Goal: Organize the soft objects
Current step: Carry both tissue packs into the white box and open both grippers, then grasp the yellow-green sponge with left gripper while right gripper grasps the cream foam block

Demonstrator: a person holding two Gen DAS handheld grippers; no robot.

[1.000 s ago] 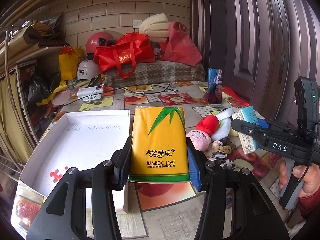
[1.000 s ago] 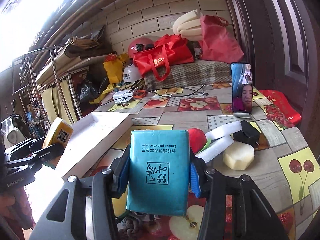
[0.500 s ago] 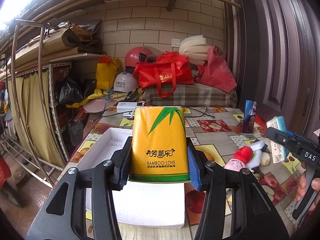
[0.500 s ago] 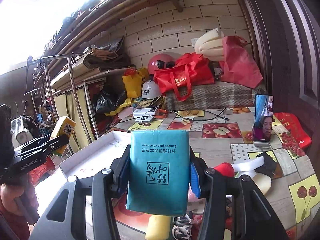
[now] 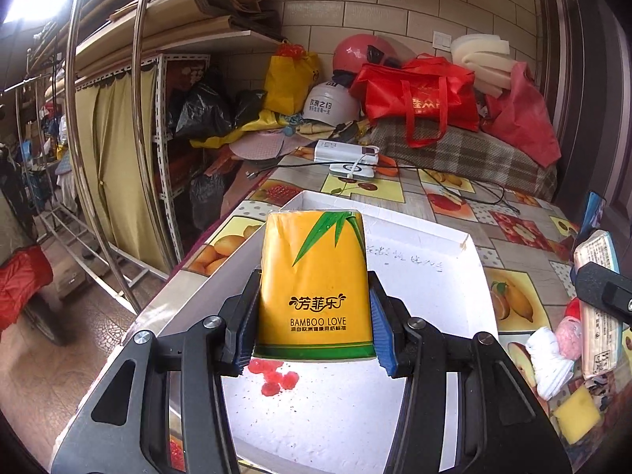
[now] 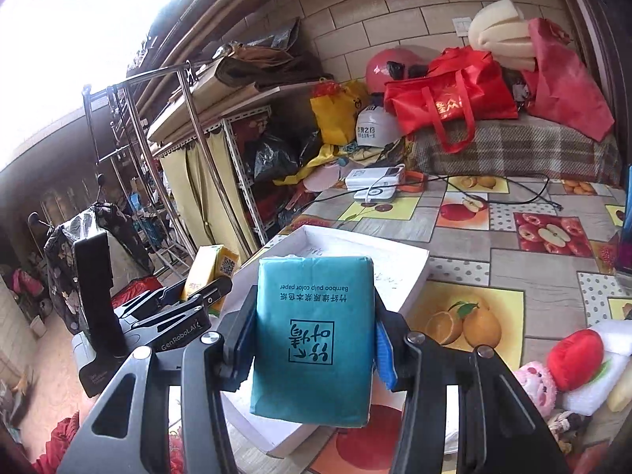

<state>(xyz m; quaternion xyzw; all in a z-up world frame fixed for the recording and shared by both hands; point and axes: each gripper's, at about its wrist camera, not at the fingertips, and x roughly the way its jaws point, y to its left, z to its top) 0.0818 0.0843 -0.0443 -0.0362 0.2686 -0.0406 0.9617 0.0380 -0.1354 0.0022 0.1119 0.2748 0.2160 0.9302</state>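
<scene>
My left gripper (image 5: 314,328) is shut on a yellow tissue pack (image 5: 314,276) printed "BAMBOO LOVE", held over the white shallow box (image 5: 454,245) on the fruit-patterned table. My right gripper (image 6: 314,347) is shut on a teal tissue pack (image 6: 314,339), which hangs above the near right part of the same white box (image 6: 410,264). From the right wrist view the left gripper (image 6: 205,292) with its yellow pack (image 6: 211,268) shows at the left. The right gripper (image 5: 600,292) with its pack seen edge-on (image 5: 596,312) shows at the right edge of the left wrist view.
Soft toys lie on the table right of the box: a red and pink plush (image 6: 568,359), a white foam piece (image 5: 549,363), a yellow sponge (image 5: 576,418). Red bags (image 5: 422,94), helmets and a plaid cloth fill the far end. A metal shelf rack (image 5: 158,138) stands left of the table.
Both grippers have swung left with their packs still gripped, from over the toy pile towards the white box. The left one now hangs over the box's inside.
</scene>
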